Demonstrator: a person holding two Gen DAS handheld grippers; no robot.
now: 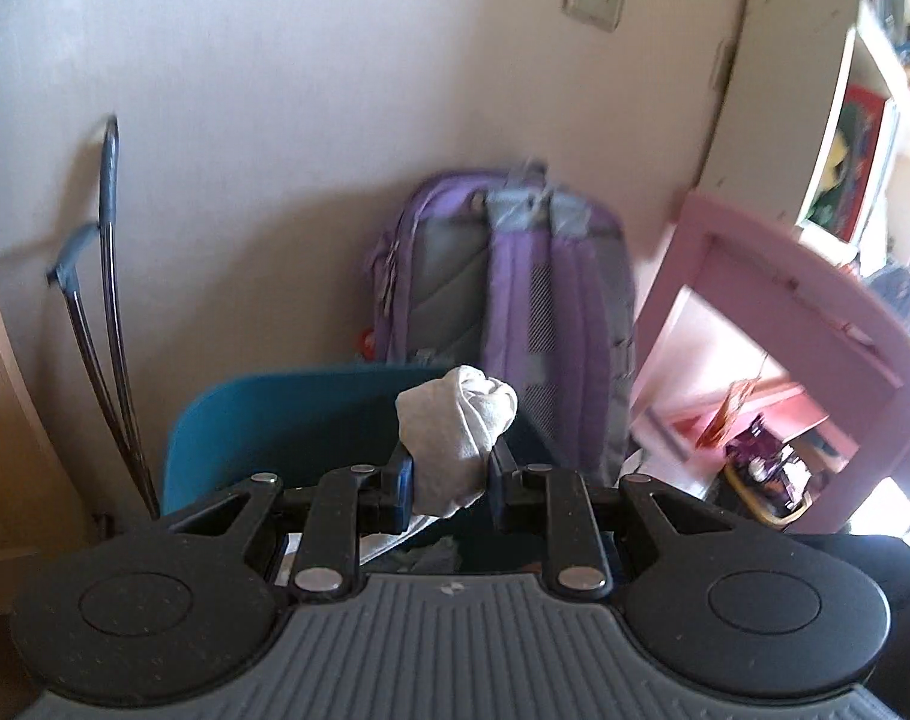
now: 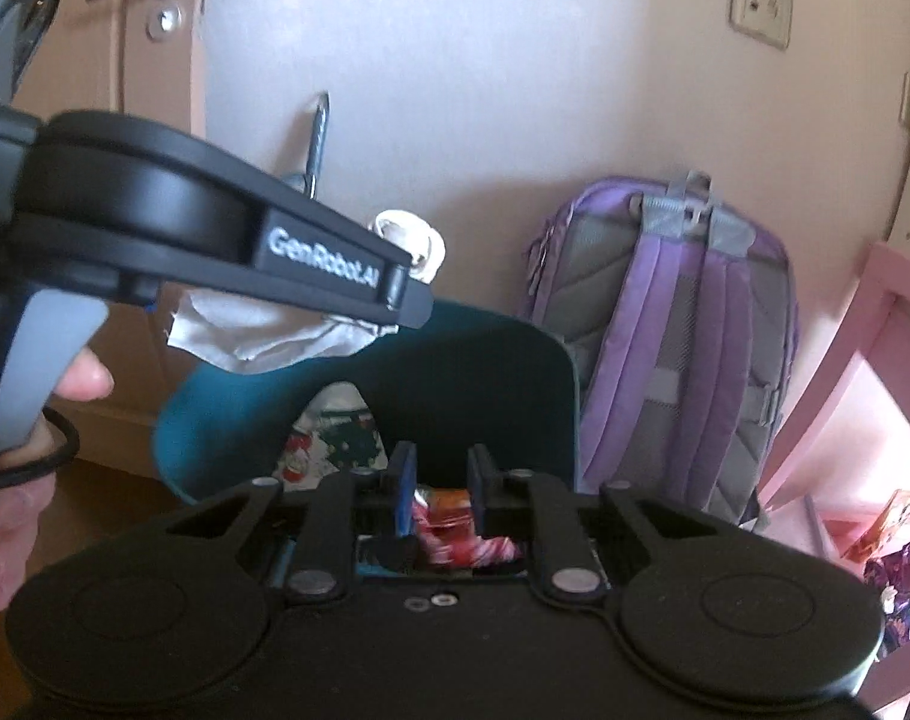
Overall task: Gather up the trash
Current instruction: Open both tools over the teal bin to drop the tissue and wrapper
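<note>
The left gripper (image 1: 449, 474) is clenching a crumpled white tissue (image 1: 455, 432), which is hanging directly above the open teal bin (image 1: 263, 420) just below its fingers. The right gripper (image 2: 440, 495) is gripping a red-and-white wrapper (image 2: 455, 531), also poised over the bin and lower toward its mouth; both loads are awaiting a downward drop.

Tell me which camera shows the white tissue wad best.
Left wrist: the tissue wad sits centred and unblocked between the left gripper fingers. Right wrist shows it off to the side, partly hidden behind that gripper's body.
</note>
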